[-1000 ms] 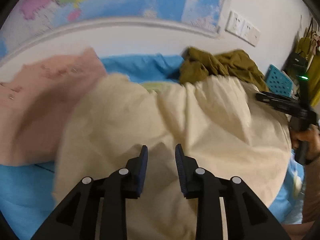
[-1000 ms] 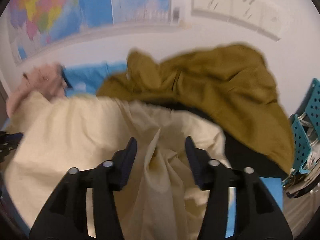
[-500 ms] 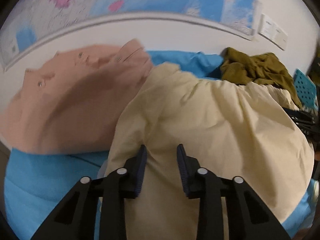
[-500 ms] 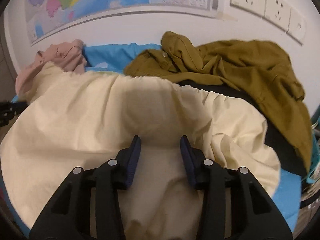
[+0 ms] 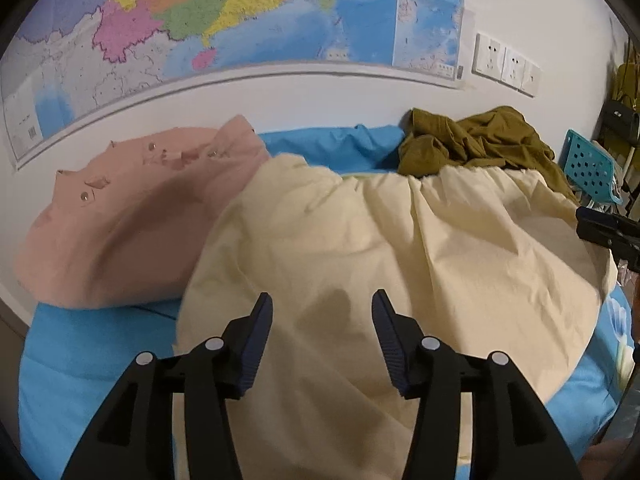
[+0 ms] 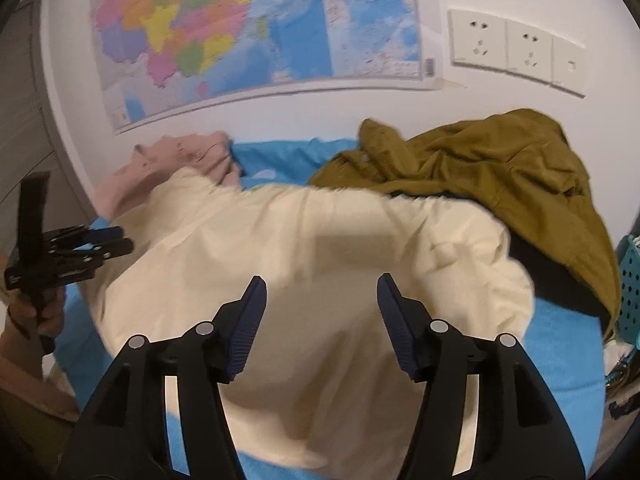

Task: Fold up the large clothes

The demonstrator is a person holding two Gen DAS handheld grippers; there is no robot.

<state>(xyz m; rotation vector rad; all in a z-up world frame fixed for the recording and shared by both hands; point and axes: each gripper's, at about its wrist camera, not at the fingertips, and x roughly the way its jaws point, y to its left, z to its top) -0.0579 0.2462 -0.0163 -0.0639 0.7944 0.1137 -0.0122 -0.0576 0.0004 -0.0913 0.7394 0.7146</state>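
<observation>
A large cream garment [image 5: 400,260] lies spread over the blue bed [image 5: 88,352], rumpled at its far edge. My left gripper [image 5: 322,312] hovers over its near left part. Its jaws are opening, and nothing is pinched between the pads. The right wrist view shows the same cream garment [image 6: 312,248] under my right gripper [image 6: 320,292]. Those jaws are opening too, with only cloth lying beneath the gap. A hand holds the left gripper [image 6: 68,252] at the left edge of that view. The right gripper's fingers [image 5: 608,232] reach in from the right of the left wrist view.
A pink garment [image 5: 132,216] lies at the bed's far left against the wall. A crumpled olive garment [image 6: 500,168] sits at the far right, partly on the cream one. A teal perforated basket [image 5: 588,168] stands beside the bed. A map [image 5: 240,12] and wall sockets [image 6: 516,48] are behind.
Both pairs of jaws have spread wider. The cream garment, bunched up a second ago, now lies flatter across the bed, and both grippers have drawn back from it.
</observation>
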